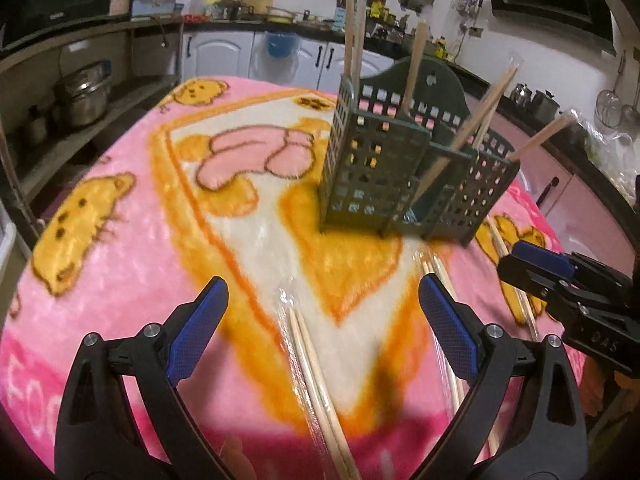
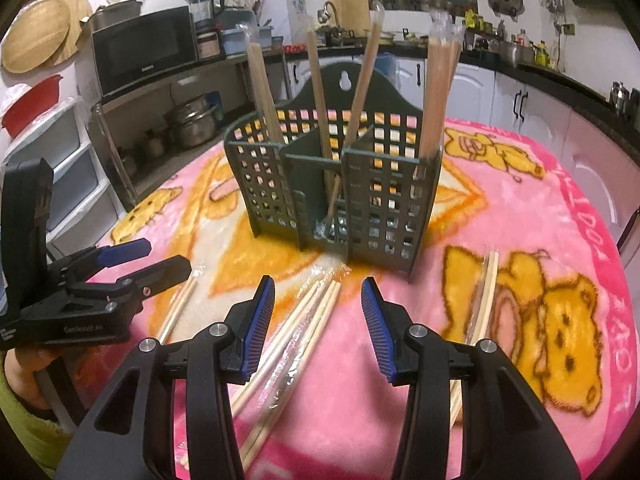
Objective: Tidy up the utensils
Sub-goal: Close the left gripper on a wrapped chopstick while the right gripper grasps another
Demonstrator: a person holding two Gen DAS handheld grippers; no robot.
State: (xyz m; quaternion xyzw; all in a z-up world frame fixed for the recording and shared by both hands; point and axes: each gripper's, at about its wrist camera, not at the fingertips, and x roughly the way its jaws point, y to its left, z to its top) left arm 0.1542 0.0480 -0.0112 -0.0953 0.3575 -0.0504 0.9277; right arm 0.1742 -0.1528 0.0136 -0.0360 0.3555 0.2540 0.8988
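Observation:
A dark green slotted utensil holder [image 1: 404, 168] [image 2: 336, 184] stands on the pink blanket with several wrapped chopstick pairs upright in its compartments. More wrapped chopstick pairs lie flat on the blanket: one pair [image 1: 316, 380] between my left gripper's fingers, one pair [image 2: 296, 336] between my right gripper's fingers, another pair [image 2: 486, 300] to the right. My left gripper [image 1: 324, 328] is open and empty above the blanket; it also shows in the right wrist view [image 2: 156, 258]. My right gripper [image 2: 318, 320] is open and empty; it also shows in the left wrist view [image 1: 532, 264].
The pink cartoon blanket [image 1: 120, 240] covers a round table. Kitchen counters, white cabinets [image 2: 516, 104], a microwave [image 2: 144, 48] and shelves with steel pots [image 1: 84, 96] ring the table.

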